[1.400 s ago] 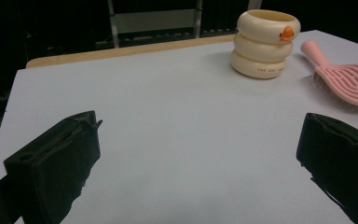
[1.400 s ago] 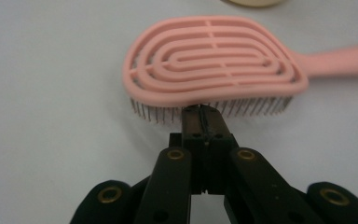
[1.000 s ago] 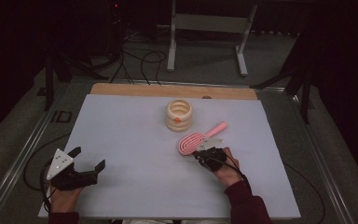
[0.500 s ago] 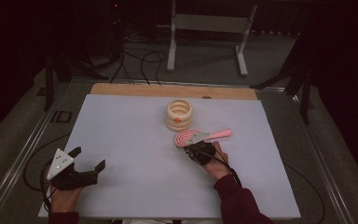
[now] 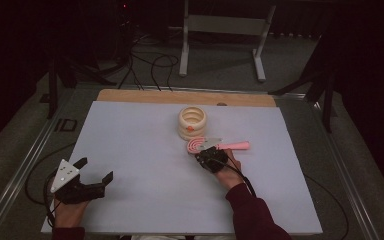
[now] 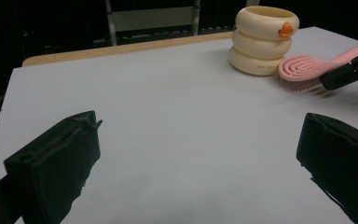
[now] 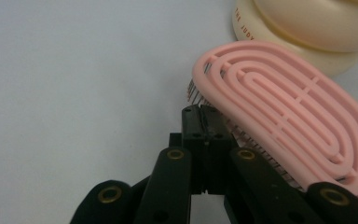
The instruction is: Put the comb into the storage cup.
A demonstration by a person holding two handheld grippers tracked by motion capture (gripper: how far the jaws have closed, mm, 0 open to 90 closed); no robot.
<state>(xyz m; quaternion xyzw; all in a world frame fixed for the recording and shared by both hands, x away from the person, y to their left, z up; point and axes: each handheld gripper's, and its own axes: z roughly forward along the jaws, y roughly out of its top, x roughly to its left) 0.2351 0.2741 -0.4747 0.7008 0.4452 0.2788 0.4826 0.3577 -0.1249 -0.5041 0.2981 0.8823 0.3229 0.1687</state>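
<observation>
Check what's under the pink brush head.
Bristles point down from the brush to the white table. The shut right tool sits against its near edge, beside the bristles. The table under the head is covered, so anything there cannot be seen.

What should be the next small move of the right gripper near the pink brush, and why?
Probably a further nudge of the pink brush: the right gripper has its jaws shut with nothing between them, pressed against the brush's bristled edge, beside the cream ring holder.
</observation>
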